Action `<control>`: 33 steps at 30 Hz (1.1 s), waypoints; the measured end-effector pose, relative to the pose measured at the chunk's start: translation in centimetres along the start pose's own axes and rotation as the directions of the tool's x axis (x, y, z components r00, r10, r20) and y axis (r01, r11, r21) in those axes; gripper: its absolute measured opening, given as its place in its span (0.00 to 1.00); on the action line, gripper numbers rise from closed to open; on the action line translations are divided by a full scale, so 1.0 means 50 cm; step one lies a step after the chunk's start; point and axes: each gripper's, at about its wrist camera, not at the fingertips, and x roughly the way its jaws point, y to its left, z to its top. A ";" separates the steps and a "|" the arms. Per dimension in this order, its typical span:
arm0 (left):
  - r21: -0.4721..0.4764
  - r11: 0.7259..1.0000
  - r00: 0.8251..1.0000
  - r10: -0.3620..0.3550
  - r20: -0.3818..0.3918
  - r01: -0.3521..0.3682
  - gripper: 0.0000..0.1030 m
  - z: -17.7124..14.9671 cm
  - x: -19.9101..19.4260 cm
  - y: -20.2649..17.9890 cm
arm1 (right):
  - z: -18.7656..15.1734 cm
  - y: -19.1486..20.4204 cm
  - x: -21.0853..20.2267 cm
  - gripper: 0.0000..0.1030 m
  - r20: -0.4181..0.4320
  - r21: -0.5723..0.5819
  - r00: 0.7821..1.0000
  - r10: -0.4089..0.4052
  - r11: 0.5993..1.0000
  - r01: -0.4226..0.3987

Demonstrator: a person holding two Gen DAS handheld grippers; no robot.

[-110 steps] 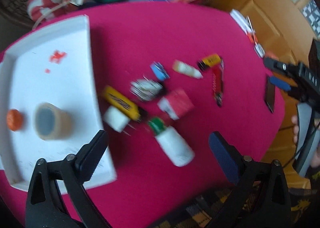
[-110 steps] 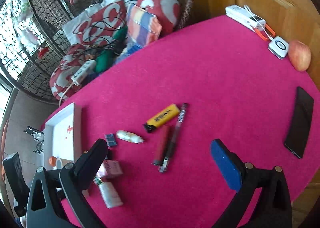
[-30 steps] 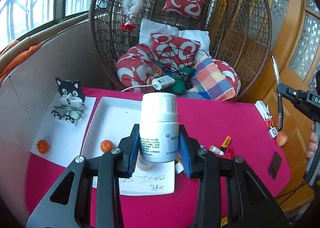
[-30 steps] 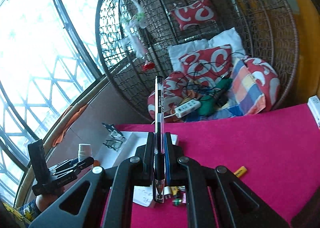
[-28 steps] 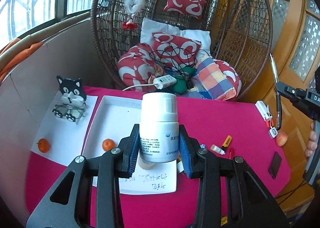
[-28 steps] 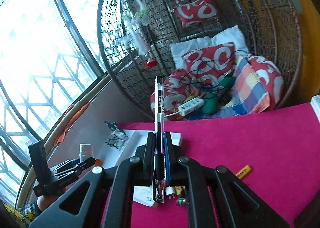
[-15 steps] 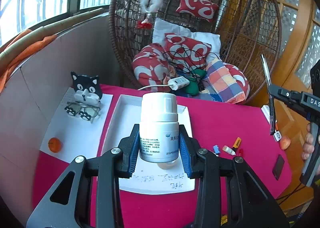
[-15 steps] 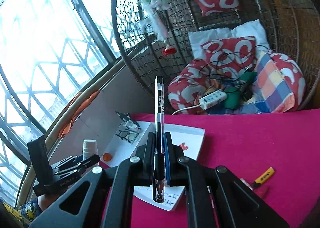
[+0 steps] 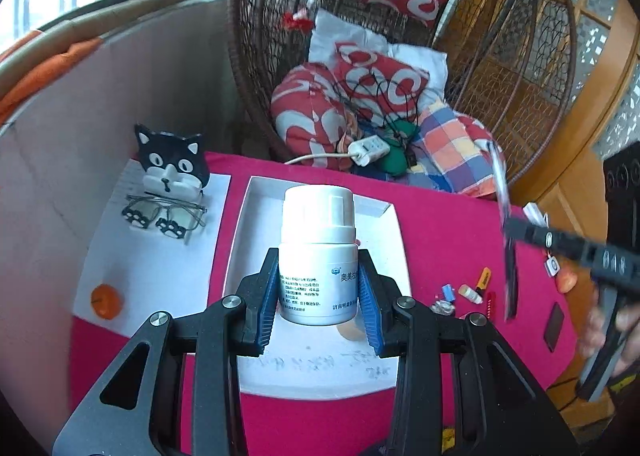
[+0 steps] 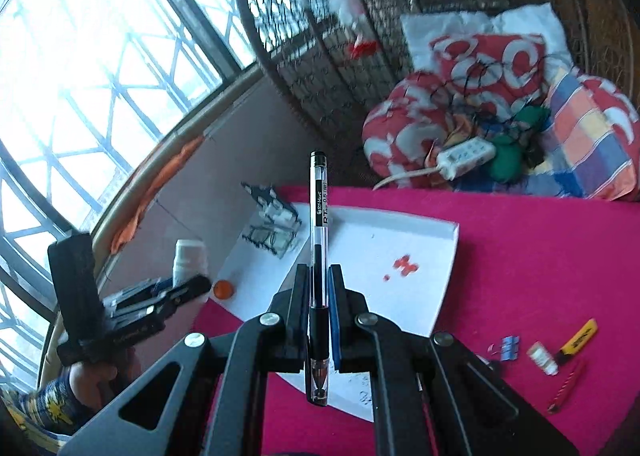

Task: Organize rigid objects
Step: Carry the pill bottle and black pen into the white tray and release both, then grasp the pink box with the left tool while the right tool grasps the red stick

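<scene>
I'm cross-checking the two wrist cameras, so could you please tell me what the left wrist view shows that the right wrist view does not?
Only the left wrist view shows the cat-shaped holder's face, the dark phone and the left gripper clamped on the white bottle up close. Only the right wrist view shows the big window and the right gripper shut on the pen up close. Both show the white tray, yellow lighter and glasses.

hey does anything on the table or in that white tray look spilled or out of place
Small red specks lie on the white tray floor, like crumbs or a stain. A few small items, including a yellow lighter and blue binder clip, lie scattered on the pink tablecloth beside it. Nothing looks spilled or broken.
</scene>
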 end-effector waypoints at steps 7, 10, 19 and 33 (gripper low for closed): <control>0.025 0.999 0.993 -0.034 -0.112 0.037 0.35 0.041 0.135 0.020 | -0.040 0.011 0.139 0.06 -0.156 0.019 0.988 -0.020 1.000 0.024; 0.043 0.999 0.983 -0.008 -0.183 0.016 0.35 0.033 0.209 0.019 | -0.075 -0.007 0.202 0.06 -0.230 0.087 0.973 -0.023 0.995 0.044; 0.047 0.999 0.950 0.011 -0.311 0.004 0.35 -0.009 0.290 0.022 | -0.137 -0.021 0.272 0.06 -0.323 0.127 0.943 -0.083 0.983 0.130; 0.045 0.990 0.966 0.137 -0.219 -0.130 1.00 -0.014 0.261 0.056 | -0.138 -0.011 0.266 1.00 -0.266 0.046 0.938 -0.220 0.970 0.240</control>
